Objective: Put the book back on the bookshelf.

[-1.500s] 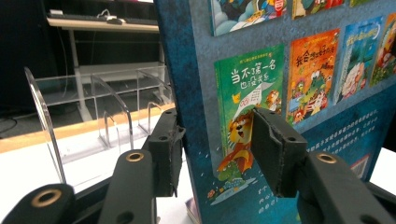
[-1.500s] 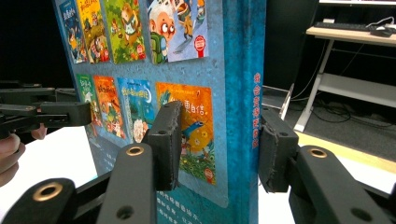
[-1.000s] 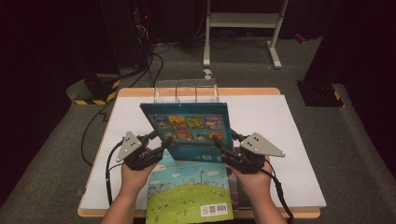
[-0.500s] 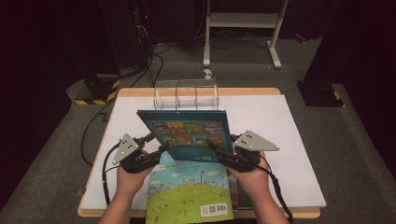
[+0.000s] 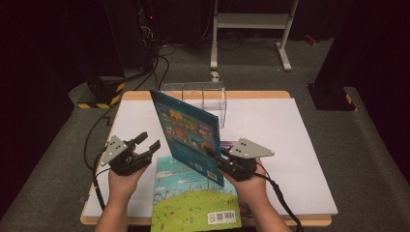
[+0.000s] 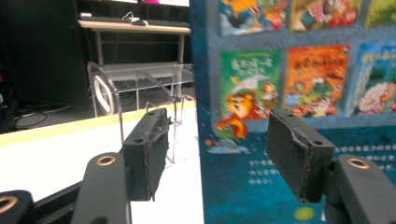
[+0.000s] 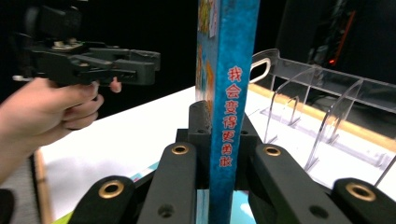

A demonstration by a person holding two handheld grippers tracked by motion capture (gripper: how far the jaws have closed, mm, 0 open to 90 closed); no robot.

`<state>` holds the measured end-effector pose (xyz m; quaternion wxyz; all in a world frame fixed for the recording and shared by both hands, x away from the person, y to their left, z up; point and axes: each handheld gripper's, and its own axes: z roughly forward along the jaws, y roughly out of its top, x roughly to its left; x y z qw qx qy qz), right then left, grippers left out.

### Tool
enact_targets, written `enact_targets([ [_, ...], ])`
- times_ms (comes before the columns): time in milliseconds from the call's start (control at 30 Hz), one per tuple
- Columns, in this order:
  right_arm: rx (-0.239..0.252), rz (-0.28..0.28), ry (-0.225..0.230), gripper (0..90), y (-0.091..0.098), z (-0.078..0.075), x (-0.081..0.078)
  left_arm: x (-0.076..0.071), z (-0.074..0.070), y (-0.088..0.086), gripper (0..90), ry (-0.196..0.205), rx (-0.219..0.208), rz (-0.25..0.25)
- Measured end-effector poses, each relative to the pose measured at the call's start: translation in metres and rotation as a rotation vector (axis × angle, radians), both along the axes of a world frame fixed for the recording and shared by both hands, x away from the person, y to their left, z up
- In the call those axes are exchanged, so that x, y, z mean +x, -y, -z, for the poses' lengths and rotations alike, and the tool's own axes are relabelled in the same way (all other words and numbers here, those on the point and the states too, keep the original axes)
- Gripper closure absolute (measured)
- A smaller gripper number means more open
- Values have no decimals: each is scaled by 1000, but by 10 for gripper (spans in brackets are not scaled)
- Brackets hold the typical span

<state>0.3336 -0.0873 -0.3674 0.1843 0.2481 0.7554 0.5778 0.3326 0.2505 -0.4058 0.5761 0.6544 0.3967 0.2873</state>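
Observation:
A blue picture book (image 5: 186,133) stands upright and tilted over the table, turned edge-on between my hands. My right gripper (image 5: 214,157) is shut on its lower spine edge; its jaws have just been closing, and in the right gripper view the pads of my right gripper (image 7: 222,122) press on both sides of the blue book's spine (image 7: 229,70). My left gripper (image 5: 151,141) is open, off to the left, apart from the book. In the left gripper view the open left gripper (image 6: 217,144) has the book's back cover (image 6: 299,84) behind its right jaw.
A green picture book (image 5: 193,205) lies flat at the table's front edge, below the blue one. A clear plastic divider rack (image 5: 212,94) stands at the back of the white table top (image 5: 290,145). Cables trail off the left side.
The blue book has swung from facing me to edge-on and tilted. My left gripper has let go of it and drawn away to the left. The right gripper keeps hold of it.

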Motion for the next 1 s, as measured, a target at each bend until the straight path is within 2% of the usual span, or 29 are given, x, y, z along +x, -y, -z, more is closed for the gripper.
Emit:
enact_targets([
  [33, -4, 18, 10, 831, -11, 1, 3, 1, 0, 0, 394, -6, 4, -5],
  [133, -2, 33, 13, 831, -21, 3, 8, 2, 1, -4, 394, -16, 7, -16],
  [233, 3, 49, 8, 831, -41, 6, 19, 2, 0, -10, 387, -19, -20, -20],
  [367, -4, 64, 8, 831, -55, 7, 26, 2, 0, -13, 385, -16, -25, -23],
  [433, -22, 71, 9, 831, -68, 6, 31, 1, -1, -15, 378, -17, -32, -18],
  [567, -47, 83, 10, 830, -84, 4, 34, 0, -4, -17, 356, -14, -43, -11],
  [933, -64, 89, 5, 822, -103, 2, 33, -11, -22, -9, 246, 11, -98, 87],
  [1000, -57, 86, 0, 816, -104, 3, 31, -14, -28, -8, 239, 13, -147, 123],
])
